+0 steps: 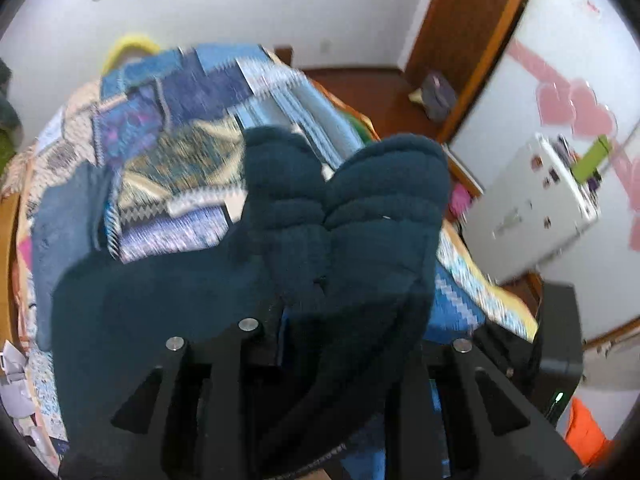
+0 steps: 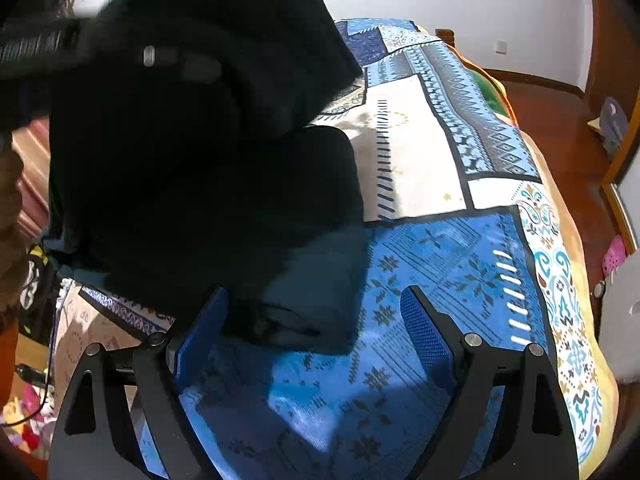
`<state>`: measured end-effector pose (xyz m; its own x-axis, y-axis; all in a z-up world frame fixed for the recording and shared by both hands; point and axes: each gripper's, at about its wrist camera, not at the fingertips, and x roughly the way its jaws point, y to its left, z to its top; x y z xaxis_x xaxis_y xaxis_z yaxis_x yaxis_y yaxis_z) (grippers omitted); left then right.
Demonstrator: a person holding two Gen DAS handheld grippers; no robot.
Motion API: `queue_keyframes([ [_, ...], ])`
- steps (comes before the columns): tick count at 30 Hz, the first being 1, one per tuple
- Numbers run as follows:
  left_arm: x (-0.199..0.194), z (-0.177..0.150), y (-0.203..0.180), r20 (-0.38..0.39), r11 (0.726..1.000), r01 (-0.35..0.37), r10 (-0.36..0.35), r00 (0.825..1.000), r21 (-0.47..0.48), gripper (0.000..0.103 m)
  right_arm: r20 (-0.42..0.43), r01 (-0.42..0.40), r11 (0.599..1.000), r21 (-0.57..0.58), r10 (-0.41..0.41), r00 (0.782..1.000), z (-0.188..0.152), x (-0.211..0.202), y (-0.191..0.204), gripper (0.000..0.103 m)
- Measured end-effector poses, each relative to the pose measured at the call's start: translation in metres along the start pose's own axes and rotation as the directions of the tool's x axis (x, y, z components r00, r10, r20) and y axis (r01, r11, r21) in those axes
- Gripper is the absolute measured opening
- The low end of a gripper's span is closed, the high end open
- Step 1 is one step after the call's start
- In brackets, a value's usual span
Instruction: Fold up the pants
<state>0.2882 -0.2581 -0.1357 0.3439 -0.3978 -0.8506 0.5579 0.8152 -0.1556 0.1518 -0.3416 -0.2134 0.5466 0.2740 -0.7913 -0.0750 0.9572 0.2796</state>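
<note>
One pants (image 1: 344, 216), one patchwork blanket (image 2: 440, 264), two tools: left tool (image 1: 320, 320), right tool (image 2: 316, 320).

Both wrist views close above bed (image 2: 440, 152), sharing pants (image 1: 340, 208); left blurred, probably higher.

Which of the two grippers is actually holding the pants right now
The left gripper: dark teal pants are bunched between its fingers. The right gripper is spread open above the bedspread, gripping nothing.

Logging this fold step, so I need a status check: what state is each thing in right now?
Pants: bunched and lifted, gripped by the left gripper, one part resting on the bedspread.
Left gripper: shut on the pants.
Right gripper: open, holding nothing, over the bedspread.
Bedspread: spread flat under the pants.
</note>
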Motion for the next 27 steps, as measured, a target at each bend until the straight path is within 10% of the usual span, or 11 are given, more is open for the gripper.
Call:
queue_keyframes([
  [9,-0.025,-0.021,0.000,-0.014,0.997,0.072,-0.072,0.997,-0.006,0.086,0.018,0.009,1.000,0.022,-0.009,1.000,-0.013,-0.017,-0.002,0.086],
  [15,-0.061,-0.011,0.051,0.120,0.994,-0.096,0.101,0.988,-0.053,0.094,0.041,0.000,1.000,0.014,0.000,0.999,-0.018,-0.028,0.008,0.086],
  [19,-0.071,0.009,0.102,0.173,0.963,-0.254,0.266,0.948,-0.086,0.099,0.040,-0.013,1.000,-0.002,0.013,0.999,-0.014,-0.026,0.019,0.086],
  [23,-0.058,0.028,0.154,0.162,0.910,-0.395,0.412,0.897,-0.128,0.102,0.037,-0.020,1.000,-0.006,0.021,0.999,-0.004,-0.015,0.023,0.086],
  [27,-0.017,0.034,0.200,0.047,0.888,-0.435,0.446,0.894,-0.147,0.102,0.038,-0.011,1.000,-0.015,0.012,0.999,0.001,-0.011,0.030,0.086],
])
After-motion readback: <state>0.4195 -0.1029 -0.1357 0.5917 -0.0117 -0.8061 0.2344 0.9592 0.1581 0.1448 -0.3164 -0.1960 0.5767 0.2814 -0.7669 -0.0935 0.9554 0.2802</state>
